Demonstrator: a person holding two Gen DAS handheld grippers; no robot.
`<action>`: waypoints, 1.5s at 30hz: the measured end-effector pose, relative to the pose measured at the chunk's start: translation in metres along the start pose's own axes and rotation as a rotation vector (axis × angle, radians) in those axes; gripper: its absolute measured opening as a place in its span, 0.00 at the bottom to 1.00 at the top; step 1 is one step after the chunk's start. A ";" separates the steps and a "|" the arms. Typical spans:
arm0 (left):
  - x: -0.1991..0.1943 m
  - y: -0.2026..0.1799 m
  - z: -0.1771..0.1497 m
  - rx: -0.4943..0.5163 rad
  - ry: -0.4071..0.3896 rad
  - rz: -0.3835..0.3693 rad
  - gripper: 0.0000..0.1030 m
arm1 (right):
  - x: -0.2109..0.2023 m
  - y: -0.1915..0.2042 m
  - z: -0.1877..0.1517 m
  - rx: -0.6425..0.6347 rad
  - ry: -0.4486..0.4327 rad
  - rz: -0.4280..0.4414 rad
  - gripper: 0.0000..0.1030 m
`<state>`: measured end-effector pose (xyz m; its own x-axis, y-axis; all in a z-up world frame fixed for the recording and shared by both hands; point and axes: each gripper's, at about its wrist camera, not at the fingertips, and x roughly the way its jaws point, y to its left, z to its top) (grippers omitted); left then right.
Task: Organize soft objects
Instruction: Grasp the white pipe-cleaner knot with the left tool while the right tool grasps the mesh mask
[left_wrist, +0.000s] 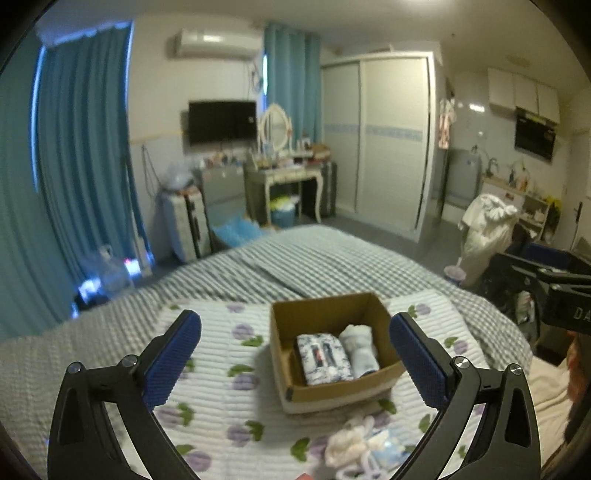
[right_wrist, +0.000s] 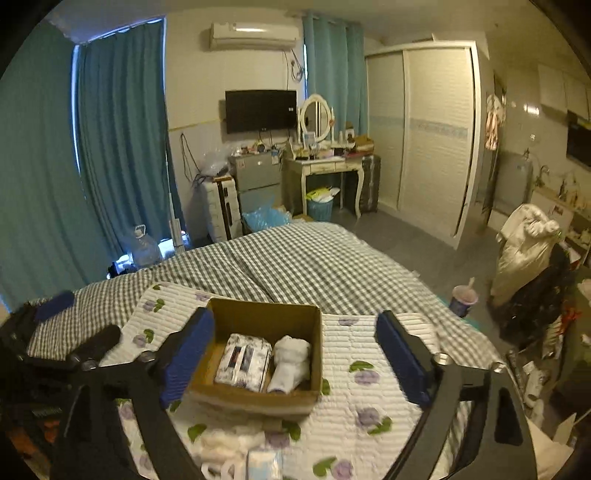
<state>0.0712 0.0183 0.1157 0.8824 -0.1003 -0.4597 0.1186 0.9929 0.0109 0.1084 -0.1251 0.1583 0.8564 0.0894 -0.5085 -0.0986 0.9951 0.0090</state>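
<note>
Left gripper (left_wrist: 295, 354) held level above the bed, angled slightly downward, jaws spread wide with nothing between the blue pads (left_wrist: 171, 360); right gripper (right_wrist: 293, 356) in much the same pose, likewise spread wide and empty; from the right wrist view, the left gripper's dark body visible off to the left side, close alongside.

Just below and nearer than the left fingertips, a loose heap of soft items (left_wrist: 364, 448), white and pale blue, lying on the floral quilted pad (left_wrist: 221, 406); same heap seen under the right gripper at the bottom edge, blurred, exact pieces hard to tell.

Straight ahead between both pairs of fingers, an open cardboard box (left_wrist: 325, 314) sitting on the pad; inside, a patterned blue-and-white folded bundle (left_wrist: 325, 356) toward the left finger, a rolled white cloth (left_wrist: 360, 349) toward the right finger, the two touching side by side.

Beyond the box, grey gingham bedspread (left_wrist: 295, 258); farther still, teal curtains (left_wrist: 81, 147) at left, wall-mounted television (left_wrist: 221, 122), dressing table with oval mirror (left_wrist: 275, 127), white sliding wardrobe (left_wrist: 384, 136) at right.
</note>
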 end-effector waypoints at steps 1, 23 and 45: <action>-0.012 0.002 -0.004 0.004 -0.004 0.003 1.00 | -0.015 0.004 -0.006 -0.013 -0.001 -0.008 0.96; 0.007 0.028 -0.222 -0.078 0.310 0.045 1.00 | 0.065 0.076 -0.270 -0.053 0.386 0.037 1.00; 0.044 -0.033 -0.226 -0.028 0.393 -0.049 0.99 | 0.056 0.026 -0.258 0.053 0.353 0.041 0.57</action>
<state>0.0031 -0.0045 -0.1050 0.6338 -0.1207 -0.7640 0.1387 0.9895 -0.0412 0.0230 -0.1048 -0.0920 0.6237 0.1186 -0.7726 -0.0953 0.9926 0.0755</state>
